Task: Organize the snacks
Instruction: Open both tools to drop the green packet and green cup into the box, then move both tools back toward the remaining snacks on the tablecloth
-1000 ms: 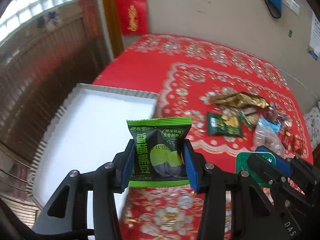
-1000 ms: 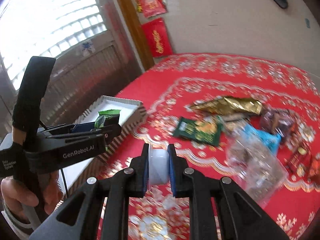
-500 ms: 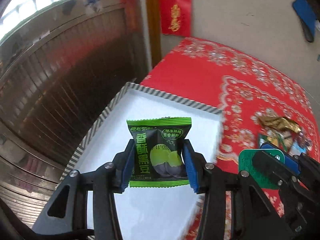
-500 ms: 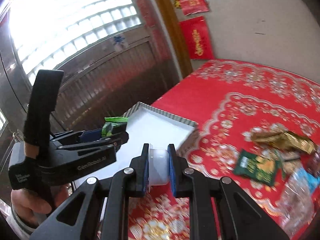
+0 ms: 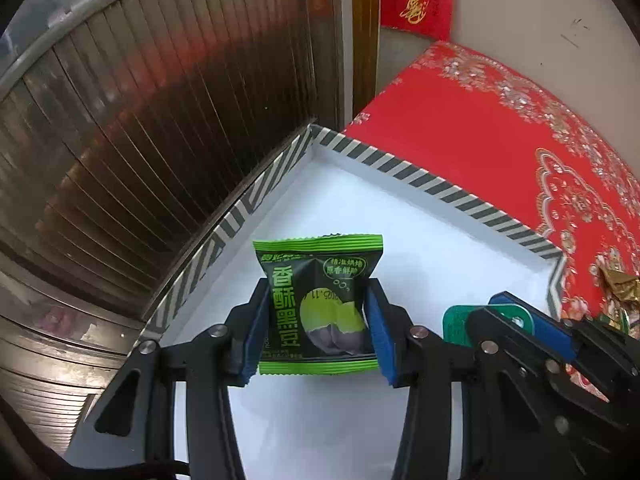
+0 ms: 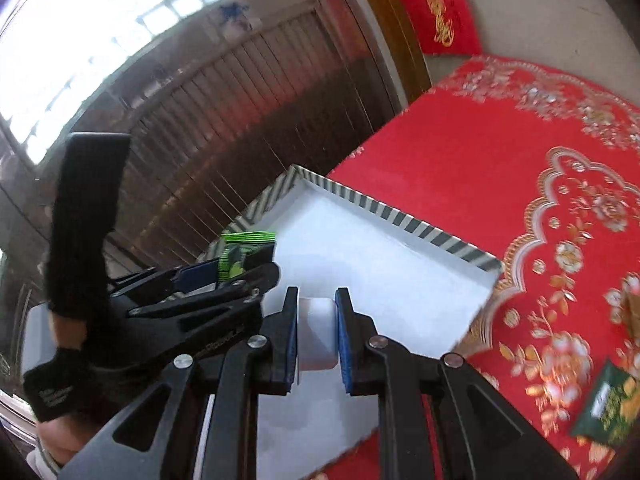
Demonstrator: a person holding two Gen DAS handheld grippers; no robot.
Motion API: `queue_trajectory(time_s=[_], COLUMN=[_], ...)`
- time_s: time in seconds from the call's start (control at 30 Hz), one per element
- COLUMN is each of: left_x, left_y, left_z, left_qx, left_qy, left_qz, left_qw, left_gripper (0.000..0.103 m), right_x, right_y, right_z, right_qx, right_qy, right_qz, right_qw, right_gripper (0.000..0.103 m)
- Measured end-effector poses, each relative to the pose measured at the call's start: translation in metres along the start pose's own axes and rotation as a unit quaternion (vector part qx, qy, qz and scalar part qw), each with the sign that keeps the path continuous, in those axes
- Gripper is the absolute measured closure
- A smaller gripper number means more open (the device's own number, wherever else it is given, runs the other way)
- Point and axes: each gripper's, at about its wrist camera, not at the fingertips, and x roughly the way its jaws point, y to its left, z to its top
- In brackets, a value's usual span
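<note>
Left wrist view: the left gripper (image 5: 318, 316) clamps a green snack packet (image 5: 318, 300) upright above the white tray (image 5: 440, 196) with the striped rim. The right gripper (image 6: 317, 334), just beside it over the tray, pinches a small white packet (image 6: 317, 332) between nearly closed jaws.

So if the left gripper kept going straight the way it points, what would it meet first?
Most likely the white floor of the striped box. The left gripper, shut on the green snack packet, points down into it with nothing visible between, though depth is hard to judge.
</note>
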Motion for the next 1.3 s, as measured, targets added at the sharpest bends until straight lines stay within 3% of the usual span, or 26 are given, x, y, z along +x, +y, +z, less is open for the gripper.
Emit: queue_trajectory(time_s=[0.2,0.27,0.3,0.37,0.43,0.5,0.63,0.73,0.97,1.3], left_x=[0.008,0.010,0.012,0.013,0.016,0.012,0.001,-0.012,-0.049,-0.091], left_y=[-0.002,-0.002,-0.004,-0.006,-0.007,-0.005,-0.005,-0.008,-0.023,-0.071], left_z=[0.001,0.001,0.001,0.000,0.001,0.000,-0.002,-0.009,-0.030,-0.067], left_qx=[0.003,0.004,0.006,0.010,0.007,0.001,0.001,0.010,0.021,0.064], left_qy=[0.006,0.010,0.012,0.017,0.021,0.013,-0.004,-0.018,-0.053,-0.080], left_qz=[0.002,0.002,0.002,0.004,0.003,-0.001,0.012,0.014,-0.010,-0.050], left_qw=[1.0000,0.9999,0.9999,0.9998,0.9998,0.9999,0.9999,0.9997,0.9983,0.9935], left_gripper=[0.055,0.054,0.054,0.050,0.031,0.022,0.017,0.017,0.017,0.017], right_x=[0.007,0.002,-0.002,-0.013,-0.022,-0.030,-0.049,-0.061,-0.097,-0.157], right_y=[-0.008,-0.012,-0.012,-0.009,-0.006,-0.004,-0.002,0.001,-0.007,-0.034], right_z=[-0.001,0.000,0.000,0.000,0.000,-0.002,-0.011,-0.020,-0.052,-0.108], right_qx=[-0.022,-0.024,-0.026,-0.034,-0.037,-0.035,-0.031,-0.035,-0.025,0.011], right_qy=[-0.015,-0.025,-0.030,-0.052,-0.066,-0.074,-0.090,-0.100,-0.116,-0.137], right_qz=[-0.078,-0.091,-0.095,-0.110,-0.110,-0.108,-0.107,-0.113,-0.129,-0.163], right_qw=[0.997,0.995,0.995,0.992,0.991,0.991,0.990,0.988,0.985,0.977], right_gripper=[0.084,0.066,0.062,0.052,0.049,0.049,0.048,0.043,0.041,0.037])
